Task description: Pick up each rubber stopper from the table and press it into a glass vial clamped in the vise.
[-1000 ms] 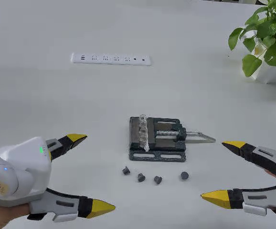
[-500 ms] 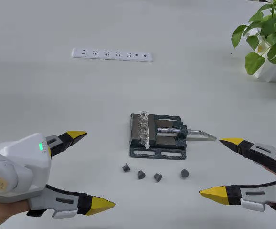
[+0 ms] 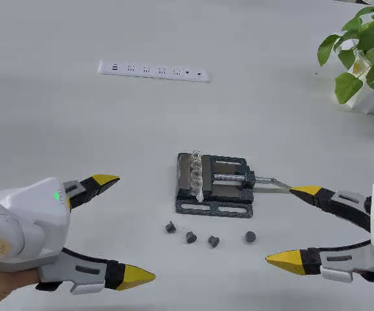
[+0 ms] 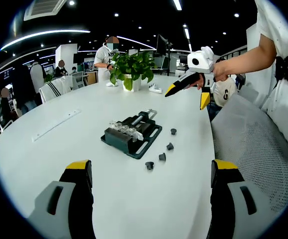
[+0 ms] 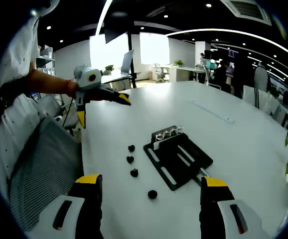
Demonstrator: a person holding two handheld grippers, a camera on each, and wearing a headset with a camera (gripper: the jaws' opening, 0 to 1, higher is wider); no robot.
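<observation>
A dark vise point(image 3: 213, 193) point(image 4: 132, 136) point(image 5: 178, 156) sits mid-table and clamps a row of clear glass vials point(image 3: 195, 175) point(image 4: 122, 128) point(image 5: 167, 132). Several dark rubber stoppers point(image 3: 191, 237) point(image 4: 160, 156) point(image 5: 133, 172) lie in a loose line on the table just in front of it. My left gripper point(image 3: 123, 228) point(image 4: 151, 174) hovers open at the near left, well clear of the stoppers. My right gripper point(image 3: 290, 225) point(image 5: 149, 188) hangs open at the near right, its fingertips a short way from the rightmost stopper point(image 3: 250, 237) point(image 5: 152, 194). Neither holds anything.
A white power strip point(image 3: 153, 70) lies at the back of the white table point(image 3: 77, 129). A potted green plant point(image 3: 367, 55) stands at the far right. The vise's screw handle point(image 3: 274, 184) sticks out toward my right gripper. A mesh chair point(image 4: 253, 144) stands beside the table.
My right gripper has drifted a little left, toward the vise handle and the stoppers. The left gripper has barely moved. The head view has shifted slightly.
</observation>
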